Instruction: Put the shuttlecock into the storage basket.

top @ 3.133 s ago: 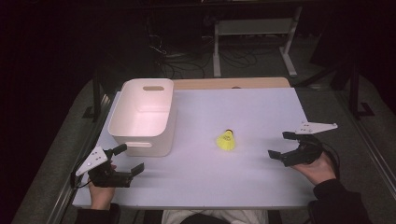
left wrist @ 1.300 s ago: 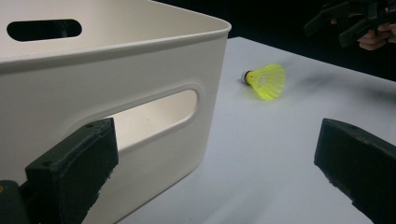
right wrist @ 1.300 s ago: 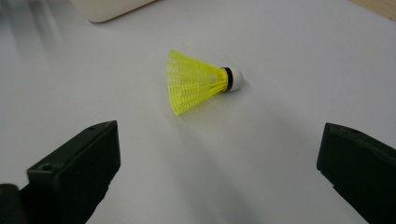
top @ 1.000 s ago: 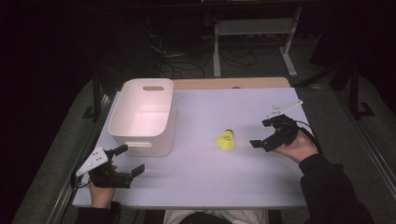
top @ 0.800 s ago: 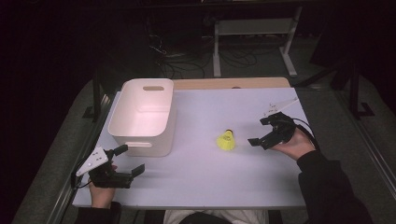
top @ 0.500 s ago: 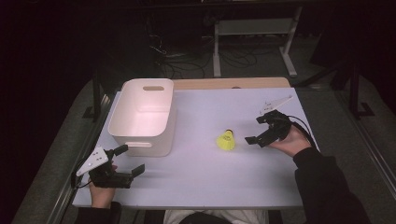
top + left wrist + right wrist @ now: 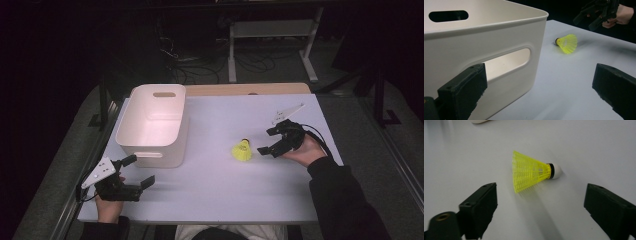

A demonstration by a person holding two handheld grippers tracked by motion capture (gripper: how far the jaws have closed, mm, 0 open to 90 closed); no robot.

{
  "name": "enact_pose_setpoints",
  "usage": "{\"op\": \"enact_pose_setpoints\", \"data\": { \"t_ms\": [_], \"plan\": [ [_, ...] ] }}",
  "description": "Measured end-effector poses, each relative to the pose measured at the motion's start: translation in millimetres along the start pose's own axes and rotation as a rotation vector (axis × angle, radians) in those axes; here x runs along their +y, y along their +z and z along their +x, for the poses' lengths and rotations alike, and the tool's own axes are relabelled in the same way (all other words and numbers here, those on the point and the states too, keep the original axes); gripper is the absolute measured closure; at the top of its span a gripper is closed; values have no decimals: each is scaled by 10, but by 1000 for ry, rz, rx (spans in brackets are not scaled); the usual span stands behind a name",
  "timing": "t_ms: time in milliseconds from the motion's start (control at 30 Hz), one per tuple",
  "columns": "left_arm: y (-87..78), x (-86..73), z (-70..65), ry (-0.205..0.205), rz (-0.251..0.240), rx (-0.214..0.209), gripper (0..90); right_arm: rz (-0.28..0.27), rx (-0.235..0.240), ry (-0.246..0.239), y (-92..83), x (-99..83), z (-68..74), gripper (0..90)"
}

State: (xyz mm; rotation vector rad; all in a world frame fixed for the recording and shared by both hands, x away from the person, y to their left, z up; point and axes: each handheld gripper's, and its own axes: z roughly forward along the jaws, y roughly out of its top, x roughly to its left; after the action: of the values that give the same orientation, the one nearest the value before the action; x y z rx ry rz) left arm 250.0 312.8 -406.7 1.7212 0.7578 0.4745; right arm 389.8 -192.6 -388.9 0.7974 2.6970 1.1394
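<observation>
A yellow shuttlecock (image 7: 242, 150) (image 7: 531, 171) (image 7: 567, 43) with a white cork tip lies on its side on the white table, to the right of the white bin (image 7: 152, 125). My right gripper (image 7: 266, 141) (image 7: 539, 205) hovers just right of it, aimed at it. Its jaws are open and have just been closing a little, with nothing between them; the shuttlecock lies just ahead of the tips. My left gripper (image 7: 139, 171) (image 7: 539, 100) rests open near the table's front left, facing the bin's near wall (image 7: 486, 37) and its handle slot.
The bin is empty and stands at the table's left. The white table (image 7: 220, 195) ends close to the left hand at the front edge. A metal stand and cables lie on the dark floor beyond the table.
My right gripper has moved left across the table, closing in on the shuttlecock. The left gripper, bin and shuttlecock have stayed put.
</observation>
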Motion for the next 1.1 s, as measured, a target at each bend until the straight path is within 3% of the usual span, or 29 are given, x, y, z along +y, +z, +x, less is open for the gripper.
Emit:
{"op": "enact_pose_setpoints", "data": {
  "t_ms": [200, 433, 567, 733, 1000, 1100],
  "plan": [
    [5, 0, -2, -1, 1, -5, 0, 20, 35, -14, 65, -7, -21, 260],
    [7, -1, -3, -2, 2, -7, 0, 30, 39, -15, 119, -3, -28, 407],
    [6, -1, -3, -1, 2, -8, 0, 45, 45, -10, 170, -6, -41, 586],
    [7, -1, -4, 0, 1, -8, 0, 52, 51, 11, 193, -6, -60, 742],
    [5, -1, -4, 1, 0, -9, 0, 71, 73, 42, 267, -17, -74, 881],
    [5, -1, -4, 1, 0, -10, 0, 78, 76, 64, 305, -16, -79, 890]
  ]
}}
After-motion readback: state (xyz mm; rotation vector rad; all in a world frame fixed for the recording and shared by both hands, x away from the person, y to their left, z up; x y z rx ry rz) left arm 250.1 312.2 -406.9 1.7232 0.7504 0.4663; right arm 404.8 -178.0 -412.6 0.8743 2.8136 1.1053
